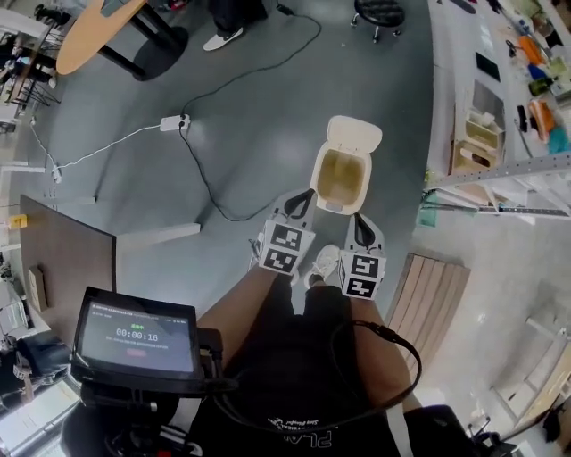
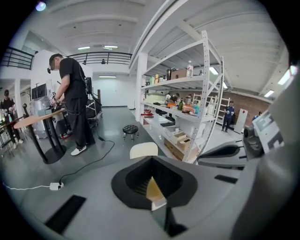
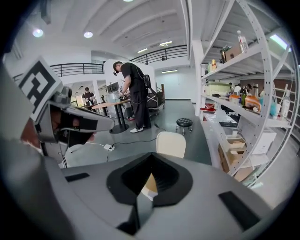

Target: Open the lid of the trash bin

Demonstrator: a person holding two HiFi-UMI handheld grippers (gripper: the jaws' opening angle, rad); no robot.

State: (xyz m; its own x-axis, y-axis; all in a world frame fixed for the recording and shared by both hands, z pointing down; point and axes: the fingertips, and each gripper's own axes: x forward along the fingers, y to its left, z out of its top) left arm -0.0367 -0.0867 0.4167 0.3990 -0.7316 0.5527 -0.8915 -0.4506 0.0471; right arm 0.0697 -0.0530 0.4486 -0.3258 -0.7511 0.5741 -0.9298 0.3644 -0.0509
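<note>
The cream trash bin (image 1: 341,179) stands on the grey floor with its lid (image 1: 354,134) swung up and back and its tan inside showing. My left gripper (image 1: 302,202) hovers at the bin's near left corner, and my right gripper (image 1: 363,228) is just short of its near right corner. Both point at the bin with their jaws together and nothing held. In the left gripper view the raised lid (image 2: 144,150) shows above the left gripper (image 2: 152,160). In the right gripper view the lid (image 3: 171,144) rises beyond the right gripper (image 3: 151,158).
A power strip (image 1: 173,122) and black cable lie on the floor left of the bin. Metal shelving (image 1: 500,134) with boxes runs along the right. A slatted wooden panel (image 1: 433,299) lies near right. A stool (image 1: 376,12), a round table (image 1: 94,31) and a standing person (image 2: 72,103) are farther off.
</note>
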